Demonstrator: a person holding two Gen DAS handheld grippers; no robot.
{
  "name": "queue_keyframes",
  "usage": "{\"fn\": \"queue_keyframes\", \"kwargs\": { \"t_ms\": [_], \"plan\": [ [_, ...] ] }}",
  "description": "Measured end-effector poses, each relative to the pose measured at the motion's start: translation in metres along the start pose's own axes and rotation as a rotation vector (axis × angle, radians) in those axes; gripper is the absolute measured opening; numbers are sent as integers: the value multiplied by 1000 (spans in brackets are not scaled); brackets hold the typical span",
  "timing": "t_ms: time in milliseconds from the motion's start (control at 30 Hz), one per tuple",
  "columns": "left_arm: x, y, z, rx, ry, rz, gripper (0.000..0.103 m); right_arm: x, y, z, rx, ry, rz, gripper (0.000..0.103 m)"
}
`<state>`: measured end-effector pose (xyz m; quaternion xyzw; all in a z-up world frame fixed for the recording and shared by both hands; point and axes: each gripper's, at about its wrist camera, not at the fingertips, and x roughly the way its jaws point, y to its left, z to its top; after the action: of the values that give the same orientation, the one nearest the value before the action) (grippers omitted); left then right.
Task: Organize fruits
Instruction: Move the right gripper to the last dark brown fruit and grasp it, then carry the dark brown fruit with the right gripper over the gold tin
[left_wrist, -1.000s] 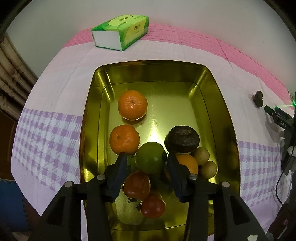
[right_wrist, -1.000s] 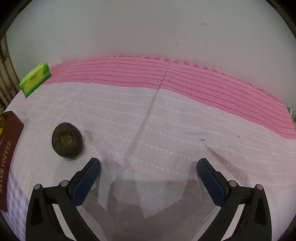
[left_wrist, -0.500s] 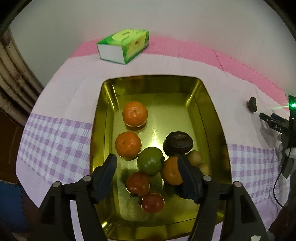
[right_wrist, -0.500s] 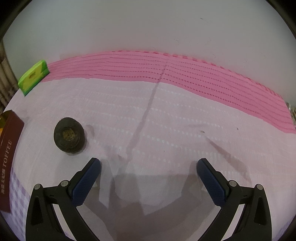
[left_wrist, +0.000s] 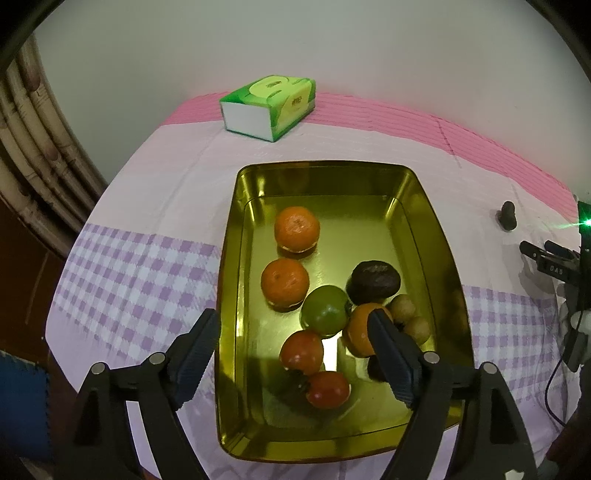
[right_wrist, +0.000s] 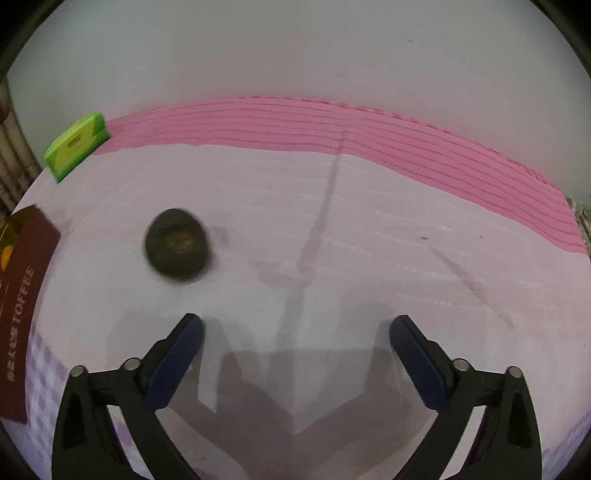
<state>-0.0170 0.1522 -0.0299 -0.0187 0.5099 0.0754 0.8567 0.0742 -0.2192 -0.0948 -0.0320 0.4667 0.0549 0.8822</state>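
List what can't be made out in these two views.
- Left wrist view: lower part of one orange, hidden behind a finger of the left gripper.
- Right wrist view: dark round fruit, motion-blurred, kind unclear.
- Right wrist view: toffee tin, cut off by left edge.

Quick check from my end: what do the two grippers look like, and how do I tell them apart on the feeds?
Both are black frames with angled struts and round silver pivot pins. The left gripper has black ribbed finger pads; the right gripper has dark blue textured pads. In the left wrist view, the right unit shows at the frame's edge with a green indicator light and a thin black cable. No sleeves or hands are clearly visible.
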Motion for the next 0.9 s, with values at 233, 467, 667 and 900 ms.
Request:
{"fn": "queue_keyframes", "kwargs": {
  "t_ms": [233,467,667,900],
  "plan": [
    [4,4,-4,-26,5,9,79,-9,41,5,-94,-6,57,81],
    [2,14,-6,-50,2,21,79,0,60,16,-127,8,80,72],
    [2,25,-9,-74,6,36,79,8,61,31,-101,-4,72,55],
    [0,34,-9,-105,-1,57,79,11,63,38,-90,-8,72,41]
  ]
}}
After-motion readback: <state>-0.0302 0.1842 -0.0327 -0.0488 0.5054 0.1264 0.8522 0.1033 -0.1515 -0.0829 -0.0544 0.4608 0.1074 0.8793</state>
